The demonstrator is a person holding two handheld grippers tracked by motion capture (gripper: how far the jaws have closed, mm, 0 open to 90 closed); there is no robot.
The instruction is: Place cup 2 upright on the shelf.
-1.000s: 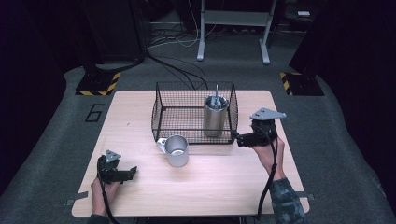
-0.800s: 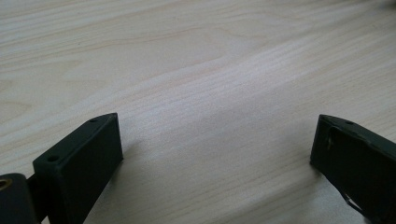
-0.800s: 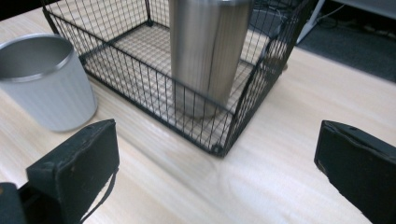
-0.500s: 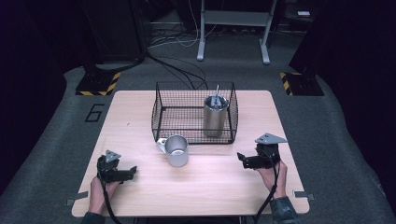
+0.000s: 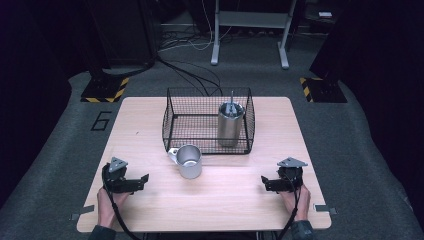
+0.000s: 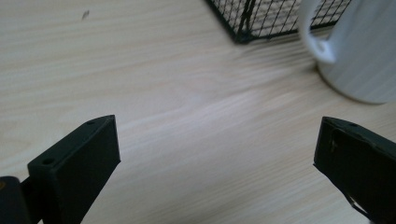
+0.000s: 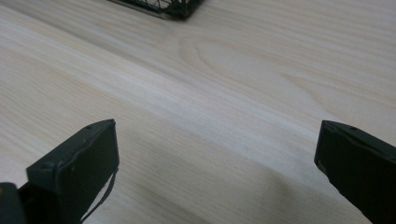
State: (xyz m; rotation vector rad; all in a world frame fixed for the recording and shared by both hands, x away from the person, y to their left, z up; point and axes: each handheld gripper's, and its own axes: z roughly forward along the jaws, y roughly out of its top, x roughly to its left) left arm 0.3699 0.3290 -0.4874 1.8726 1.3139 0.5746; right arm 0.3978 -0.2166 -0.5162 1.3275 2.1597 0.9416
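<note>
The metal mug (image 5: 189, 161), just in front of the basket (image 5: 208, 120), is judged light, stiff and slippery; its handle is best gripped. Both tools, left (image 5: 141, 181) and right (image 5: 266, 182), are held wide, empty.

Lighting falls from overhead onto the pale wooden table (image 5: 150, 125), which is evenly bright; the surrounding floor and room sink into near-black. Shadows are soft and short. The high view is slightly soft. In the left gripper view, the white mug (image 6: 359, 51) is blurred, with mild glare on the tabletop.

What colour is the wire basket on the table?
Black; the wire basket shows best in the high view.
</note>
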